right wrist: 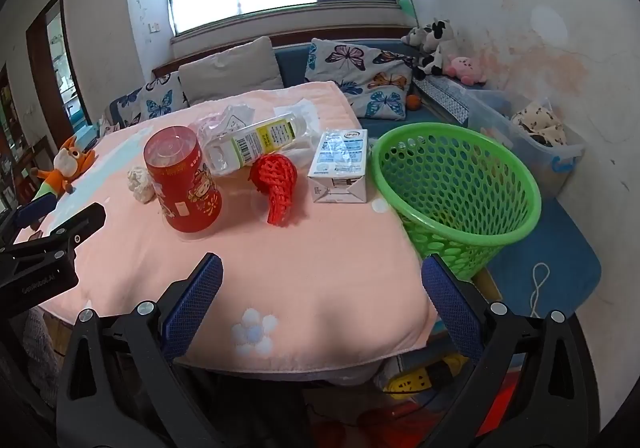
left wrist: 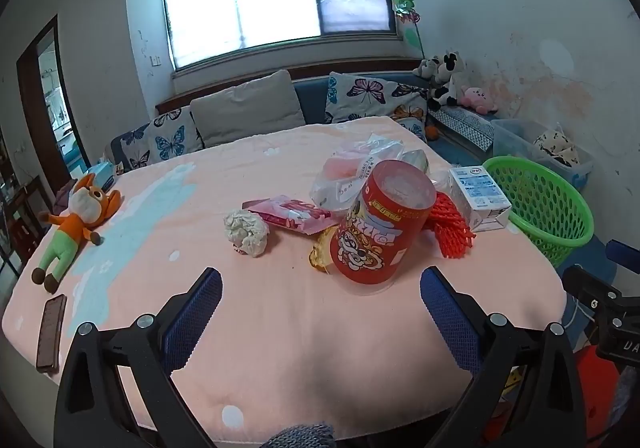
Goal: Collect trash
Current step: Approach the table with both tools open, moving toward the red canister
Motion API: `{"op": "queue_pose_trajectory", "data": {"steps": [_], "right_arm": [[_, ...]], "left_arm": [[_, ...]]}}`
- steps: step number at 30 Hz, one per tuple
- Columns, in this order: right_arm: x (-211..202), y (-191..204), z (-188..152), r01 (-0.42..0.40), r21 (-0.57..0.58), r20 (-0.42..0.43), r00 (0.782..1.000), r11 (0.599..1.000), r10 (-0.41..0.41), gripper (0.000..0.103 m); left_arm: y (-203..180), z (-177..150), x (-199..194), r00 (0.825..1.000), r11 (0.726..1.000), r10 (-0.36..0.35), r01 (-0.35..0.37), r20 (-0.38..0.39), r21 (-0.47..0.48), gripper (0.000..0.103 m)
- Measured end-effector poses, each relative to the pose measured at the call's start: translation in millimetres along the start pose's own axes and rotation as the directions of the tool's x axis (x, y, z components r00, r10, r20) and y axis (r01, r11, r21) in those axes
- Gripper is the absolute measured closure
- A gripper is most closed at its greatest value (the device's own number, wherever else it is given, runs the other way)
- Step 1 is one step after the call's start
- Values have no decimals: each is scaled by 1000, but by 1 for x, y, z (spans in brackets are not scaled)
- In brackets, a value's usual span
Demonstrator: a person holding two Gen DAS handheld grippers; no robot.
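Trash lies on a pink-covered table (left wrist: 280,320): an upside-down red cup (left wrist: 380,224) (right wrist: 182,184), a crumpled tissue (left wrist: 246,232) (right wrist: 141,180), a pink wrapper (left wrist: 292,214), a red foam net (left wrist: 450,228) (right wrist: 276,184), a white milk carton (left wrist: 478,196) (right wrist: 340,172), a plastic bottle (right wrist: 256,142) and clear bags (left wrist: 352,168). A green basket (left wrist: 540,204) (right wrist: 456,192) stands at the table's right edge. My left gripper (left wrist: 320,288) is open and empty just before the red cup. My right gripper (right wrist: 322,276) is open and empty over the front edge.
A plush fox (left wrist: 76,220) (right wrist: 60,172) and a brown phone-like bar (left wrist: 52,332) lie at the table's left. A sofa with butterfly cushions (right wrist: 360,76) stands behind. A clear storage bin (right wrist: 532,140) sits at the right wall.
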State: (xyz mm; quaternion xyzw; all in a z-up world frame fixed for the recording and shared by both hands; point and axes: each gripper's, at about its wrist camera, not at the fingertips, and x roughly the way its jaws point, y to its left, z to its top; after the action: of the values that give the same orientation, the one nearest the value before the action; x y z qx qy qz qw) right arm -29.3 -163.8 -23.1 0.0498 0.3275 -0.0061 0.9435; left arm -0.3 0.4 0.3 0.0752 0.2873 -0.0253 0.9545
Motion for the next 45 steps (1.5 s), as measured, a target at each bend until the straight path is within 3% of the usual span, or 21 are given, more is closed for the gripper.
{"op": "queue_pose_trajectory", "data": {"steps": [19, 45], "right_arm": [[1, 2, 4, -4, -10, 5, 1000, 1000, 4, 4], [1, 1, 4, -9, -7, 16, 1000, 1000, 9, 4]], "left_arm": [[1, 14, -6, 1000, 1000, 8, -7, -2, 4, 7], [6, 8, 0, 1000, 1000, -2, 2, 18, -9, 7]]}}
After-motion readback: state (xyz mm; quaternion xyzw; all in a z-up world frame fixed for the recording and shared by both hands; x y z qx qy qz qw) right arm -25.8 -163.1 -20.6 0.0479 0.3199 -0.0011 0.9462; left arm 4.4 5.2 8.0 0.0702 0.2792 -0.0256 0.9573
